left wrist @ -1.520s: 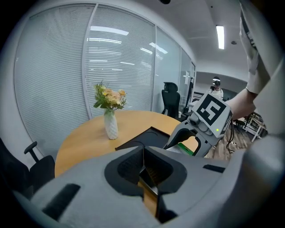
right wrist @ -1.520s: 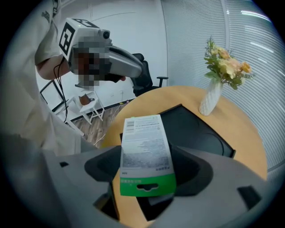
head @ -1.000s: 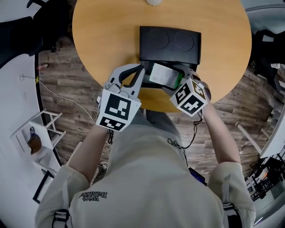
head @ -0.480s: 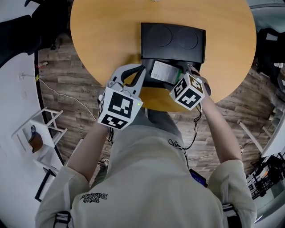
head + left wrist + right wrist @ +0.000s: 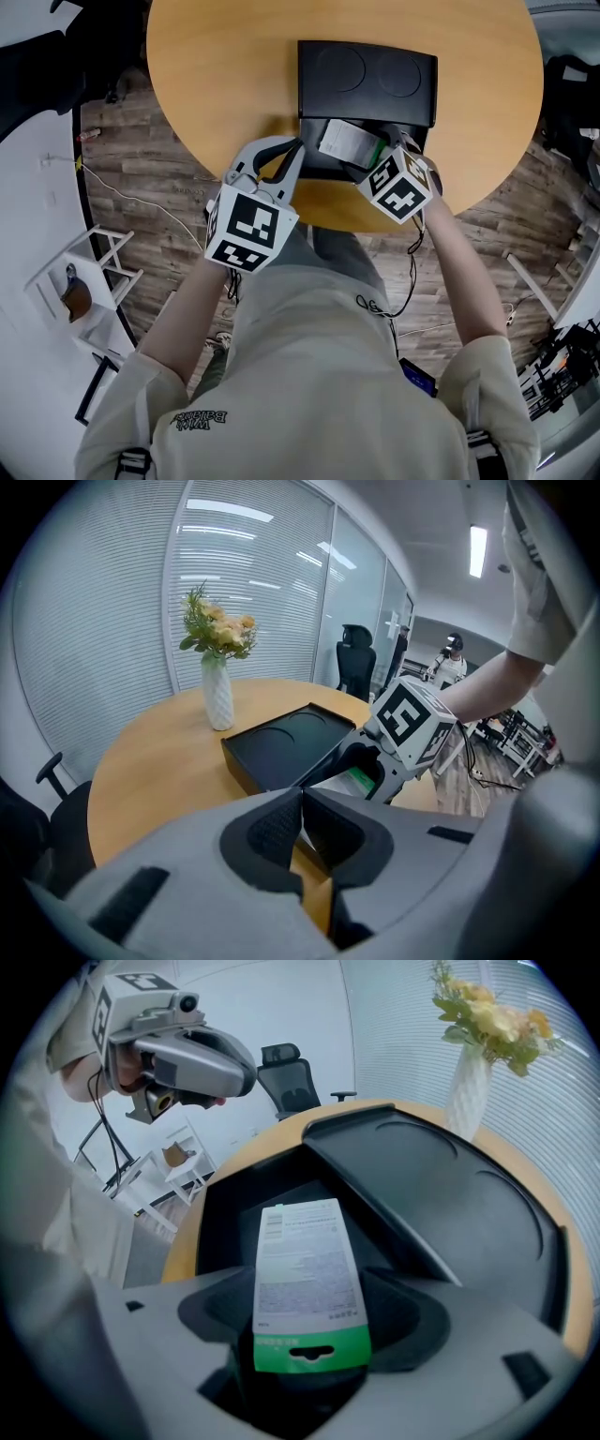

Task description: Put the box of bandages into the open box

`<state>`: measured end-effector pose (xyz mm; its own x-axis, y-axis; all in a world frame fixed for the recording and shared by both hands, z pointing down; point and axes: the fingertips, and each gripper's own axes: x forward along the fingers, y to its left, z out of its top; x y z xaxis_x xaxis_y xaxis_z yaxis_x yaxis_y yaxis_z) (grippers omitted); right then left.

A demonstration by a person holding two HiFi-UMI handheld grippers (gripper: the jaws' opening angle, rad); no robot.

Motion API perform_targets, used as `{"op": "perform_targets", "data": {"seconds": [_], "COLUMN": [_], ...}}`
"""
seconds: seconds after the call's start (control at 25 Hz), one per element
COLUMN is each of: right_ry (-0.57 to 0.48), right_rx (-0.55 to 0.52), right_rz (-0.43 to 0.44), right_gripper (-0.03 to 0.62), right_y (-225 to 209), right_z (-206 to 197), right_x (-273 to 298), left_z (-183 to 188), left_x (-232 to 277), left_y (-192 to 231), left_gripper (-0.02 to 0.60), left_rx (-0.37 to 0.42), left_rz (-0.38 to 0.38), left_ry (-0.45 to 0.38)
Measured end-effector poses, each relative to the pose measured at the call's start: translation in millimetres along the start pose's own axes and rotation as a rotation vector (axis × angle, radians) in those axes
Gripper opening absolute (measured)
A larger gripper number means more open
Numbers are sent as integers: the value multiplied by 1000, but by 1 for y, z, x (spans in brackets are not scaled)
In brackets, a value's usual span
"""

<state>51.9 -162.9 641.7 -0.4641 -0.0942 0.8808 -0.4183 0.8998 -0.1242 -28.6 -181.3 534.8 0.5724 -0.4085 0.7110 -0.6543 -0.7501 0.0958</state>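
Right gripper [image 5: 309, 1340]: clamped on the green end of the box of bandages [image 5: 305, 1260].
Box of bandages: white printed face up, held over the tray of the open box [image 5: 225, 1213], just in front of its lid.
Left gripper [image 5: 300, 829]: jaws pressed together on nothing, at the open box's near-left corner.
Open box: black, lid swung back.
Table [image 5: 225, 75]: round, wooden, under the open box.
Vase of flowers [image 5: 218, 691]: beyond the open box's lid.

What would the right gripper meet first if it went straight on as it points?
Likely the open black box's inside floor, reached first by the bandage box it grips; depth is unclear.
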Motion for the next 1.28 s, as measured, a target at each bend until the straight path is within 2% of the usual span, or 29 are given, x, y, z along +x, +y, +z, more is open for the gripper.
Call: {"op": "perform_targets", "data": {"seconds": [0.32,0.6,0.76,0.96,1.0,1.08,1.28], "right_ry": [-25,-29,-91,-218,-239,-273,-353], "right_rx": [67,87,157,278,296,318,343], "right_rz": [-15,-74,-125,-171,-192,-247,-346], "right_gripper": [328,328,327,324,305,198,167], "right_y": [1,-3,-7,-12,-16,-23,-34], "right_z": [-1,-1,5,17,20,24,42], "right_x": [1,-9,-27,-56,-63,-80,-123], "left_z": [-19,-18,-11,4,9,23,56], "left_x": [-2,-7,-12,-23,-25,-32,-50], "left_y": [-9,-12,-12,-15,-15,-13,-8], "left_gripper": [23,23,23,23,23,23,23], "left_rx": [12,24,37,45,49,73,108], "left_rz": [-20,-21,-17,-15,-12,-2,26], "left_ry": [36,24,4,-43,-54,-81,-149]}}
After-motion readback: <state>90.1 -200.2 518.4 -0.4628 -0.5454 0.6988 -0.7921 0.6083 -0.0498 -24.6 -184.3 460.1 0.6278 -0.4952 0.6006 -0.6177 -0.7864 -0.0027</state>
